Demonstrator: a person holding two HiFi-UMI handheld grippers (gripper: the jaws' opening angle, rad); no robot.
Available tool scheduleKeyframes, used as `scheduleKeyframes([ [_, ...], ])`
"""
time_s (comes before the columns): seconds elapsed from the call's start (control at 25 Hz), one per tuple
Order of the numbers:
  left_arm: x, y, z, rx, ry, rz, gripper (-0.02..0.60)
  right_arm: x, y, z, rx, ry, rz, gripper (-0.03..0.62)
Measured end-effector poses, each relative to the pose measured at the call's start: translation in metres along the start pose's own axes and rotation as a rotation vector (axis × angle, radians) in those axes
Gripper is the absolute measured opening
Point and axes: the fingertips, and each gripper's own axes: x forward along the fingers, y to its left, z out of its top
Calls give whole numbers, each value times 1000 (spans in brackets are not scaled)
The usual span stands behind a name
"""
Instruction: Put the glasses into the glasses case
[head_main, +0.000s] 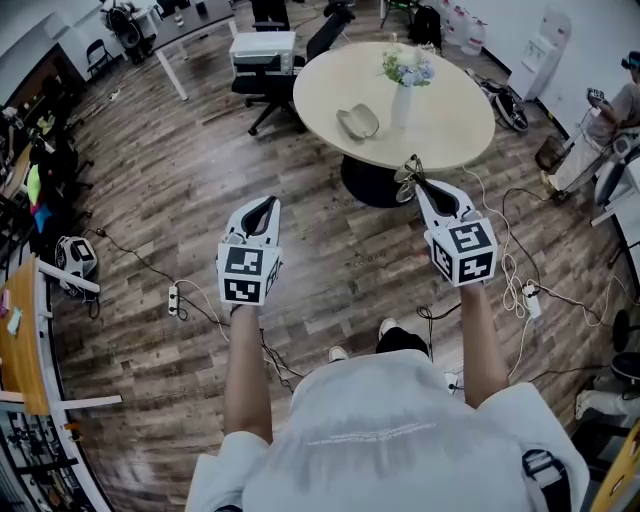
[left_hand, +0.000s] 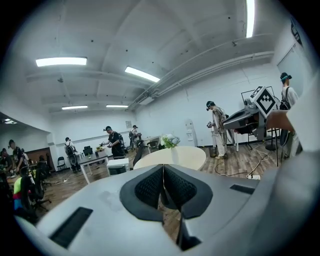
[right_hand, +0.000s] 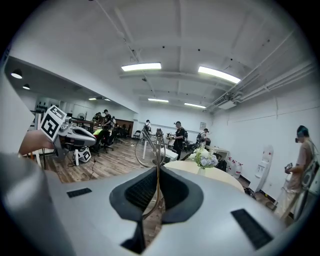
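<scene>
Head view only: the glasses case (head_main: 357, 122) lies open on the round table (head_main: 440, 150), just beside a vase (head_main: 402, 100) of flowers. It sits ahead of your right gripper (right_hand: 157, 170) and off to the left of its jaws, well apart from them. Neither gripper view shows the case. Both show only the tabletop and the flowers beyond the jaw tips.

Right gripper view: the jaws are clamped on the glasses (right_hand: 158, 150). A thin wire arm runs down the seam between the pads, and a lens ring stands up past the tips. In the head view the glasses are just a small dark shape at those tips, near the table's near edge.

Left gripper view: your left gripper (left_hand: 163, 167) has its jaws pressed fully together with nothing between them. The head view can't confirm that; it shows only the tips as one point.

Pose: both your forearms are stretched forward, with the grippers side by side, about level and well apart. Both sets of jaws point toward the table, over the wood floor (head_main: 150, 200). Each gripper view catches the other gripper off to one side.
</scene>
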Motion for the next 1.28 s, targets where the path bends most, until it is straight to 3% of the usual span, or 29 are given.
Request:
scheduleKeyframes([
  [0.44,56,13,-9,4,33,-23,14,53,-29,-7,25,8,12,15],
  [1.0,234,62,25,-16,73,49,14,224,-155,-3,43,7,107,15],
  [1.28,304,69,29,-26,134,54,14,287,-191,-15,81,44,172,15],
])
